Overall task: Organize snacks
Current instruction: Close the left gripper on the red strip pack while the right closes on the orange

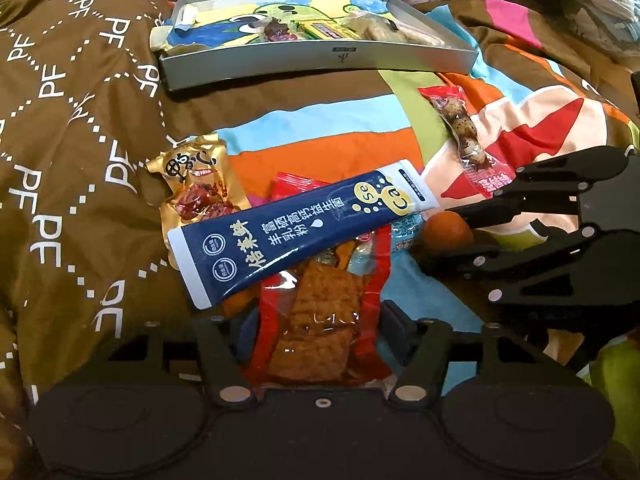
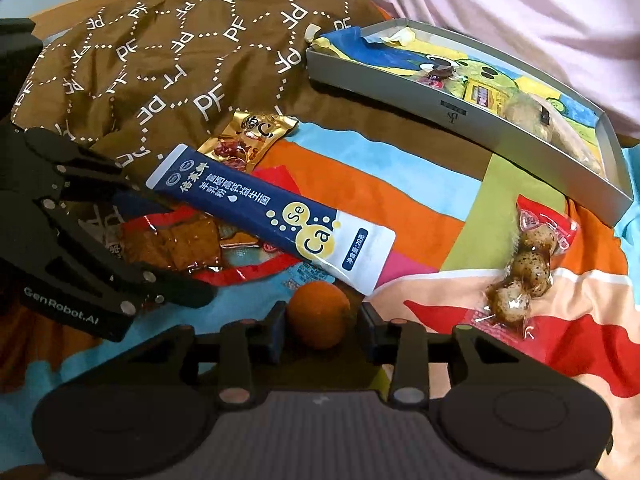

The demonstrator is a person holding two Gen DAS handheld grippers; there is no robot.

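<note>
A red packet of brown tofu snack (image 1: 316, 332) sits between my left gripper's (image 1: 320, 320) fingers, which are shut on its two sides. A long blue sachet (image 1: 296, 236) lies across the packet's far end. In the right wrist view my right gripper (image 2: 322, 316) is shut on a small orange (image 2: 318, 308) low over the bedspread. The left gripper (image 2: 192, 250) shows there at the left, around the red packet (image 2: 176, 248). A gold date packet (image 1: 196, 188) lies at the left. A quail-egg packet (image 2: 516, 268) lies at the right.
A shallow grey box (image 1: 320, 60) at the back holds several snacks on a cartoon liner. The brown "PF" quilt (image 1: 60, 160) bunches up at the left. A striped bedspread (image 1: 320, 148) lies between the pile and the box. A pink sheet (image 2: 520, 8) runs behind the box.
</note>
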